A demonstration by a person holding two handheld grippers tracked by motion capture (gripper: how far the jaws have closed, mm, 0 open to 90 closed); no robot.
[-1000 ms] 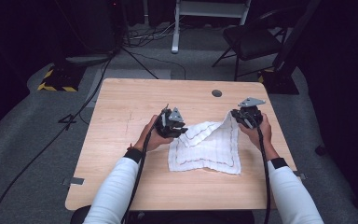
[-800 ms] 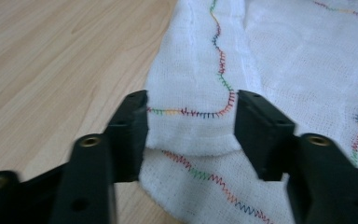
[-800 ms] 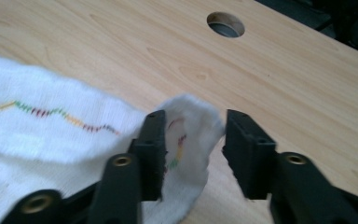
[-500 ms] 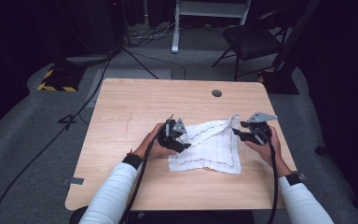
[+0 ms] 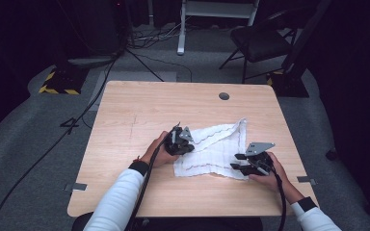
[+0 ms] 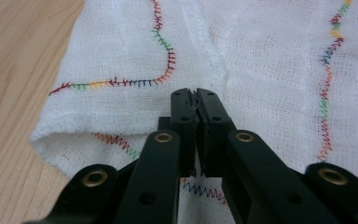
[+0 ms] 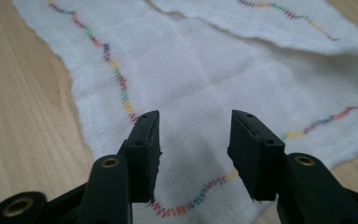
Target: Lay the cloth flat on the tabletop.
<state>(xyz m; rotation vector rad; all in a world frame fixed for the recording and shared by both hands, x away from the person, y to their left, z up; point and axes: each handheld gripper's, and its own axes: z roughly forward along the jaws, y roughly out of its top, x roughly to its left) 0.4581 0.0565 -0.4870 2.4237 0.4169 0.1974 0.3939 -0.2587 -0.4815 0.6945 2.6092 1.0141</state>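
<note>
Lying rumpled on the wooden table (image 5: 125, 110), right of centre, my white cloth (image 5: 212, 149) shows multicoloured stitching. My left gripper (image 6: 196, 100), jaws pressed together over the cloth's left edge, may pinch a fold; I cannot tell. My right gripper (image 7: 193, 140), jaws parted, hovers low over its near right corner.

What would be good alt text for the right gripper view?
The right gripper, jaws open, hovers over a white cloth edged with wavy multicoloured stitching. The cloth lies on a light wooden table.
</note>
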